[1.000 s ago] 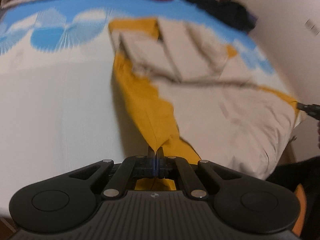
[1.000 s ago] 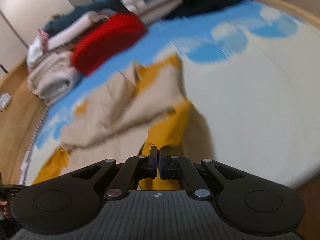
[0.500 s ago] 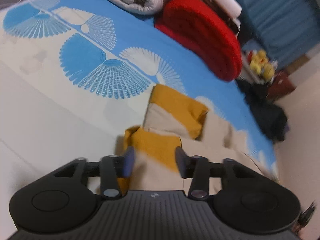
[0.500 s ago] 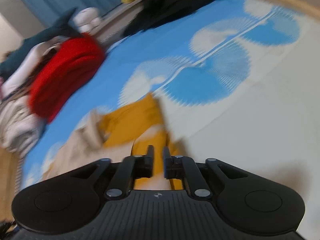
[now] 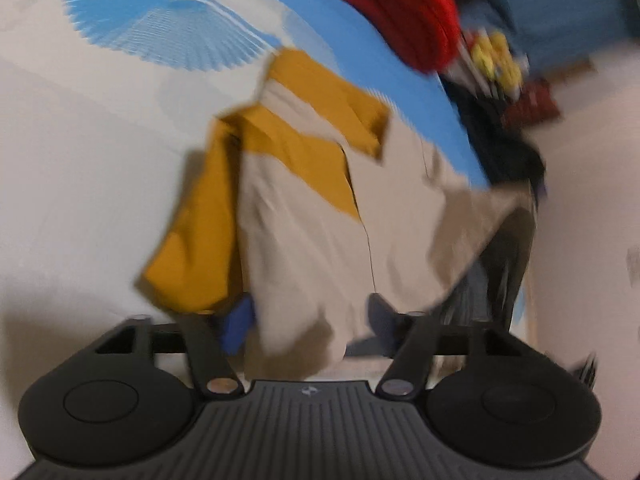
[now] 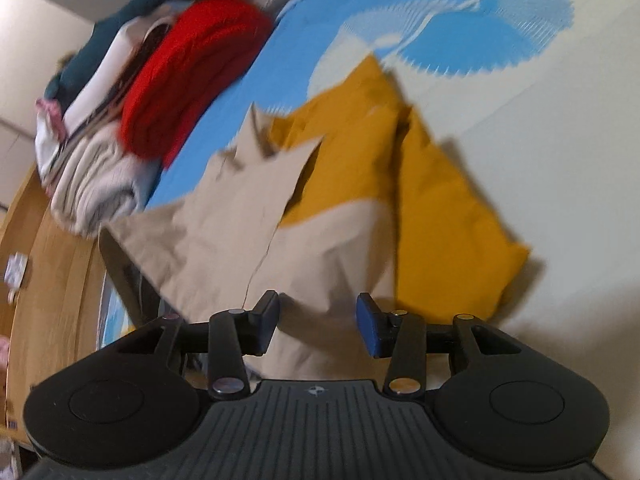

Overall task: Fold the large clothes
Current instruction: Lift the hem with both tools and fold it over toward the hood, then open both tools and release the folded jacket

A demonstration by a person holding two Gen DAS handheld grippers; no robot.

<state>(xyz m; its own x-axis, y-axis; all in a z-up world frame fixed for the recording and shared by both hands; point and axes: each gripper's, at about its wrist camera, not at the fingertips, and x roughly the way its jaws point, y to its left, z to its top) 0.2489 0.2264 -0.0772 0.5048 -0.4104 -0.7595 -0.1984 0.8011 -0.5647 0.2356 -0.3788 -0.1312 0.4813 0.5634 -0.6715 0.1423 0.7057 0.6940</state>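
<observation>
A large beige and mustard-yellow garment (image 5: 304, 216) lies folded over on the white and blue bed cover (image 5: 80, 152). It also shows in the right wrist view (image 6: 328, 216). My left gripper (image 5: 310, 320) is open, its jaws standing apart around the near beige edge. My right gripper (image 6: 318, 322) is open too, just above the near beige edge, with the yellow part (image 6: 440, 240) to its right. Both views are blurred by motion.
A red knit pile (image 5: 400, 12) and folded pale clothes (image 6: 96, 176) lie at the far side of the bed. Dark clothes (image 5: 508, 148) and yellow toys (image 5: 496, 60) sit beyond. A wooden bed edge (image 6: 52, 280) runs at left in the right wrist view.
Both grippers held the garment's yellow edge shut a second ago, carried it across the bed, and have now opened and let go. The garment lies folded over.
</observation>
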